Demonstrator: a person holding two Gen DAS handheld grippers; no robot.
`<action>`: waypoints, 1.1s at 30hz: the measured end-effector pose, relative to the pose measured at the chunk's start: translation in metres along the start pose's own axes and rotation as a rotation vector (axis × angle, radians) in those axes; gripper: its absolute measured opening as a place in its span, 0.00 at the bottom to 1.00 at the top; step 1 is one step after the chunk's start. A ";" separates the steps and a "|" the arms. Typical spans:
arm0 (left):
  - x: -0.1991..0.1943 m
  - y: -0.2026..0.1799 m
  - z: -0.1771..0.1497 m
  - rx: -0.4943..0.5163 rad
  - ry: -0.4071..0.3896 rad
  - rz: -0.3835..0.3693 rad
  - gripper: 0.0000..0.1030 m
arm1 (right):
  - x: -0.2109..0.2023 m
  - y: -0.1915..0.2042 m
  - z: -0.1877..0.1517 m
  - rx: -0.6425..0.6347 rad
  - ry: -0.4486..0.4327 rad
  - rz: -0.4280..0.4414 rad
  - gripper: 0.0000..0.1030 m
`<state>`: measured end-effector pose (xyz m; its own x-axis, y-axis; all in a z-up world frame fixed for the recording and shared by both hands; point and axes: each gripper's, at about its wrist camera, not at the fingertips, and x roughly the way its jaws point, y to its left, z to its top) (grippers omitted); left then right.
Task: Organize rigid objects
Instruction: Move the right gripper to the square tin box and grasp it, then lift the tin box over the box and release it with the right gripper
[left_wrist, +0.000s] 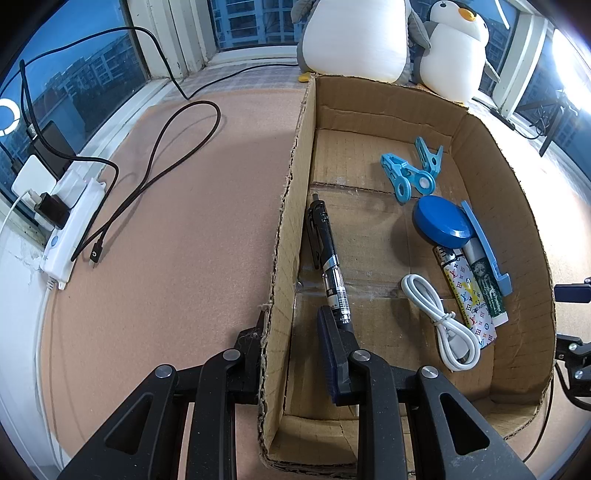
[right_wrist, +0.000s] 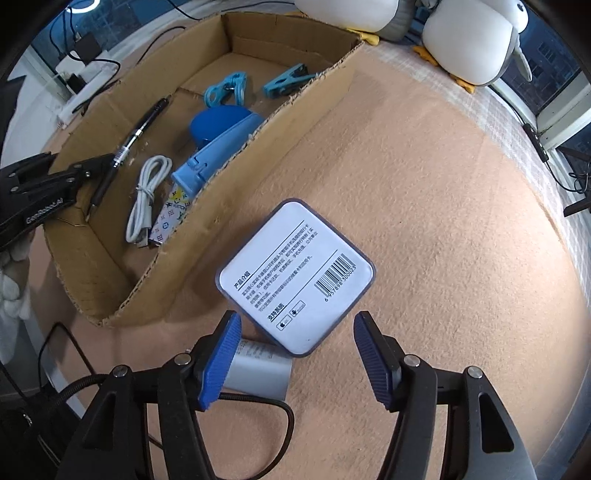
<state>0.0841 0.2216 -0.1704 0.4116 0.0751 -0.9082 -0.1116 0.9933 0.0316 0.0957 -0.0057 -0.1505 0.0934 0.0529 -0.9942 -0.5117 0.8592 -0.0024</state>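
Right gripper (right_wrist: 295, 350) hangs wide open and empty over the tan felt table (right_wrist: 443, 221), its blue ribbed pads either side of the near corner of a flat white square tin with a printed label and barcode (right_wrist: 295, 277), not touching it. This tin lies just right of the open brown cardboard box (right_wrist: 177, 258), apart from its wall. A short silver cylinder (right_wrist: 258, 373) lies against the left pad, partly under the tin's near corner. Left gripper (left_wrist: 295, 350) is open too, straddling the box's left wall: one finger outside, the other inside beside the tip of a black click pen (left_wrist: 328, 258) that lies on the box floor; it appears to grip nothing. Already in the box: two light-blue plastic clips (left_wrist: 410, 173), a dark-blue round lid (left_wrist: 441, 221), a light-blue plastic stand (left_wrist: 487, 251), a patterned lighter (left_wrist: 469, 299), a green-labelled tube (left_wrist: 487, 284), a coiled white cable (left_wrist: 443, 325). Judgement: the tin is the next item to go in. Risks: a grip across the corner instead of flat sides could let the smooth tin twist out; the left pad may catch the cylinder and roll it away; lifted low, the tin could strike the box's ragged wall; the left finger could drag that wall and shift the box.
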 end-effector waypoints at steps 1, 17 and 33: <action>0.000 0.000 0.000 0.000 0.000 0.000 0.24 | 0.001 0.001 0.000 0.003 0.000 -0.004 0.58; 0.000 0.000 0.000 -0.001 0.001 0.000 0.24 | 0.002 -0.025 0.018 0.044 -0.070 -0.064 0.62; 0.002 0.001 -0.001 -0.006 0.005 -0.001 0.25 | 0.004 -0.002 0.044 -0.382 -0.060 -0.055 0.70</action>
<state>0.0841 0.2228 -0.1729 0.4076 0.0742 -0.9102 -0.1170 0.9927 0.0285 0.1349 0.0150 -0.1500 0.1736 0.0513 -0.9835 -0.7846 0.6108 -0.1067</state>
